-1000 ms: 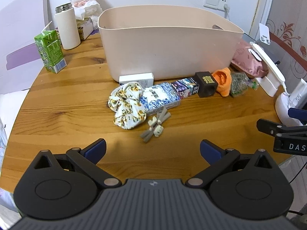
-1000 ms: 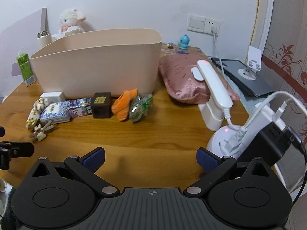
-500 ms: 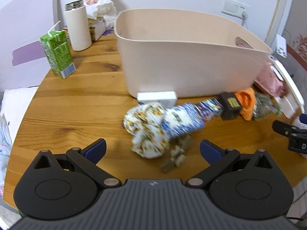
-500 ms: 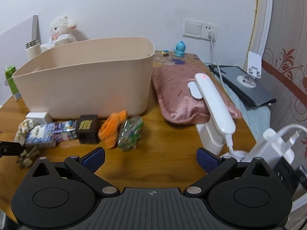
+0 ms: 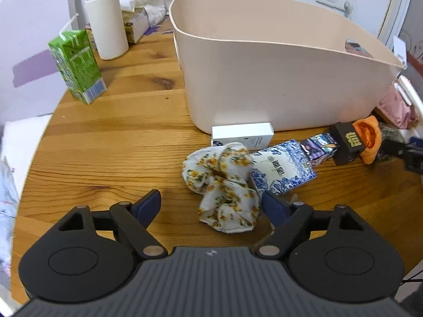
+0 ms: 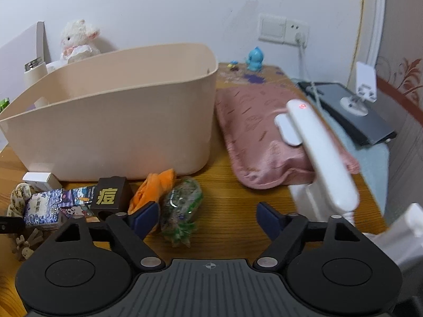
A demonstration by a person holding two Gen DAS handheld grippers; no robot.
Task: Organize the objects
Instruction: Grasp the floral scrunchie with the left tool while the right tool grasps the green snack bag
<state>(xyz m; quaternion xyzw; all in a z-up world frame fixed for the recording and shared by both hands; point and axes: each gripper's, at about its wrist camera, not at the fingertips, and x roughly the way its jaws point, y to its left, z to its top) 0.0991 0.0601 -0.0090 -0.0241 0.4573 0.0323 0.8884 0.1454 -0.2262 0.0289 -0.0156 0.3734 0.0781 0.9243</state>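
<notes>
Floral scrunchie (image 5: pixel 224 185) lies between left gripper (image 5: pixel 211 203) fingers.

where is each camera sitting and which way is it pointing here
Left wrist: rides on the left tool, low over the wooden table, facing the floral scrunchie and beige bin; its own open fingers show.
Right wrist: rides on the right tool, facing the green packet, orange cloth and pink cushion; its open fingers show.
Shared: the bin, black cube, blue-white packet and scrunchie.
</notes>
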